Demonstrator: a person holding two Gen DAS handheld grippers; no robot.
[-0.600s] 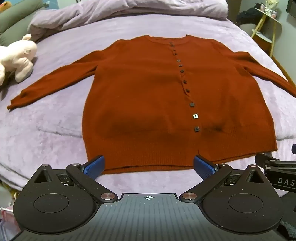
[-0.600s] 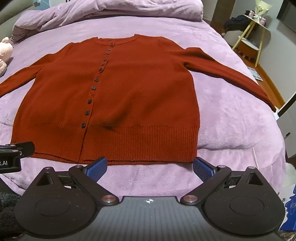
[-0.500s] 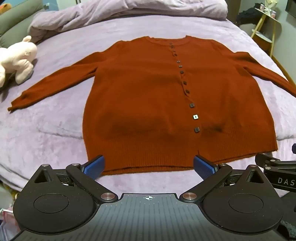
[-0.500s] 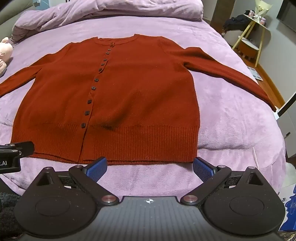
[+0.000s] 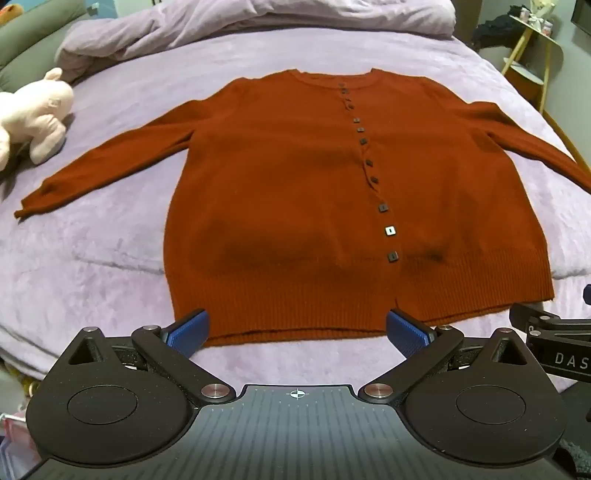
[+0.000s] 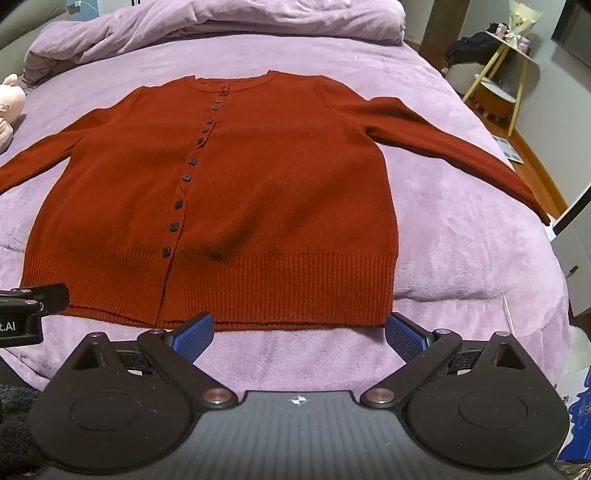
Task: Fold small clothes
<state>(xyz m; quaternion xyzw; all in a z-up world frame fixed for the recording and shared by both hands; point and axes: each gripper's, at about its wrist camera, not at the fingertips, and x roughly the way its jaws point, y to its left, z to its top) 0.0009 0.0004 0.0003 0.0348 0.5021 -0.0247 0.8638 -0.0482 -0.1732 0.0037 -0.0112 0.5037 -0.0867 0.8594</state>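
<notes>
Cardigan [image 5: 295, 192], rust knit, buttoned, flat face-up on purple bed [image 5: 92, 240], sleeves spread; left gripper [image 5: 297, 328] and right gripper [image 6: 299, 328] hover near hem, jaws released, empty; best pinch sleeve cuffs first, folding inward evenly.

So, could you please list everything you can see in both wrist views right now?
cardigan: one, rust red, buttoned, flat on the bed with sleeves spread.
buttons: a column of dark squares down the cardigan front.
bed cover: one, lilac, under the cardigan.
duvet: one, lilac, bunched at the far end of the bed.
plush toy: one, pale pink, on the bed beyond the left sleeve.
side table: one, yellow legs, far right beside the bed.
left gripper: black with blue pads, open, above the hem, holding nothing.
right gripper: black with blue pads, open, above the hem, holding nothing.
</notes>
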